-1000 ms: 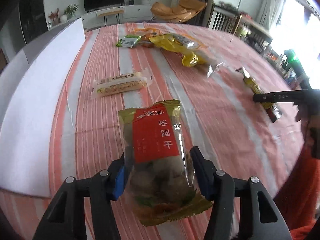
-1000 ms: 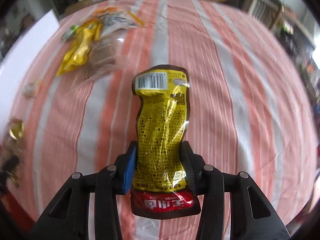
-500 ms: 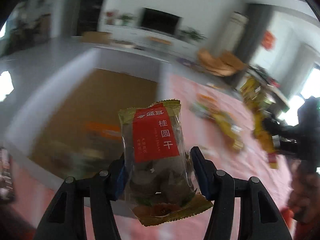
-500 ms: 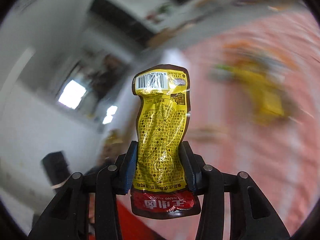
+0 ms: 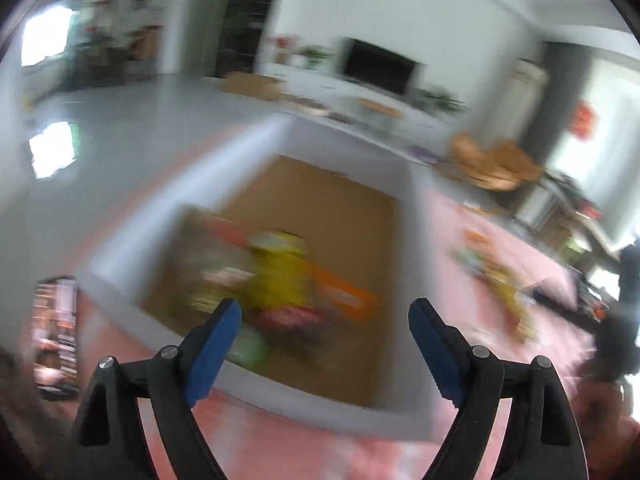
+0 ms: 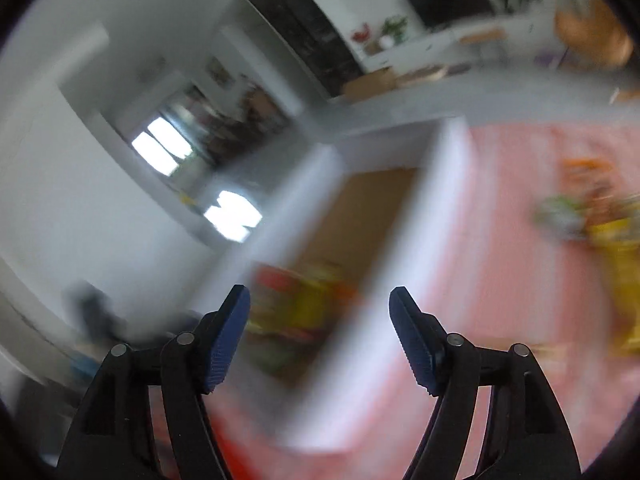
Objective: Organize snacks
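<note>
Both views are motion-blurred. My left gripper [image 5: 325,344] is open and empty above the near edge of a white-walled cardboard box [image 5: 404,220]. Several snack packs [image 5: 280,280], yellow, red and orange, lie blurred on the box's brown floor. My right gripper [image 6: 319,332] is open and empty above the box's right wall [image 6: 404,256]; blurred snack packs [image 6: 296,304] show inside the box between its fingers. More snacks [image 5: 492,272] lie on the pink striped tablecloth to the right, also in the right wrist view [image 6: 600,216].
The box stands at the left side of the table [image 5: 280,452]. A phone-like object [image 5: 56,332] lies left of the box. The other gripper [image 5: 616,320] shows at the right edge. Living-room furniture and a TV [image 5: 380,66] are beyond.
Both grippers opened and let go of their packs, the longan pack on the left and the yellow pack on the right. Both views have swung over the box.
</note>
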`<state>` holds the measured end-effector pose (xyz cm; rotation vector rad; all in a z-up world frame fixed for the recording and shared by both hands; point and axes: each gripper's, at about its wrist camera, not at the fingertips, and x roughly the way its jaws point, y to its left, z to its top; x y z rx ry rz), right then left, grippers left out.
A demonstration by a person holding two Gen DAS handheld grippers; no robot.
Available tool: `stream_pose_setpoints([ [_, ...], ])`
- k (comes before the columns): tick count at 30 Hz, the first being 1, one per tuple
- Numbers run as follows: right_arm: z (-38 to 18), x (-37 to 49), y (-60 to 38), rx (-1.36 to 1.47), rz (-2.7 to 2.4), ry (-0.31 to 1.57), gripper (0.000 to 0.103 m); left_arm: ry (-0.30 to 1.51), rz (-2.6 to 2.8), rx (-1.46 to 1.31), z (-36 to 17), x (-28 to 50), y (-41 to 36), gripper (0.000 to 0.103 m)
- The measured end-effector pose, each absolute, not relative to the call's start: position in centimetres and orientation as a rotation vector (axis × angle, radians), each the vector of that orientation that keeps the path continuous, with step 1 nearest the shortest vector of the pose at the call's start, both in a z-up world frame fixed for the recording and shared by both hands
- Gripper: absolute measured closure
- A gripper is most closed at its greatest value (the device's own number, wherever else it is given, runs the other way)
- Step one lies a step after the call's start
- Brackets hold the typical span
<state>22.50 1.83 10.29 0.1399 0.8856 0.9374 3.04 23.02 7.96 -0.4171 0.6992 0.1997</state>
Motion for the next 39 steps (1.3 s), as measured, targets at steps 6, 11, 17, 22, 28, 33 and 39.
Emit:
stream_pose_setpoints([
  [6, 1.7, 18.5, -11.7, -0.218, 0.577, 0.812, 0.028, 0.799, -0.227, -0.290, 5.6, 5.2, 6.5, 0.004],
  [11, -1.2, 19.9, -20.8, -0.204, 0.353, 0.900, 0.028, 0.962, -0.269, -0.106, -1.8, 9.3, -2.1, 0.004],
  [17, -1.7, 22.3, -22.5, -0.158, 0.272, 0.936, 0.028, 0.958, -0.153, 0.024, -5.5, 10.5, -0.9, 0.005],
  [22, -1.8, 21.8, -22.8, -0.130, 0.251, 0.929, 0.024, 0.936, -0.140, -0.031, -6.6, 9.4, 1.1, 0.005],
  [28, -2.1, 22.2, -22.6, -0.120, 0.236, 0.937, 0.019, 0.924, -0.122, 0.060, -7.2, 10.3, -0.4, 0.002],
  [33, -2.1, 22.4, -22.6, -0.116, 0.235, 0.938, 0.019, 0.927, -0.114, 0.052, -7.4, 10.9, -0.4, 0.000],
  [39, -2.2, 22.3, -22.6, -0.116, 0.236, 0.938, 0.018, 0.925, -0.114, 0.052, -7.3, 10.6, -0.2, 0.000],
])
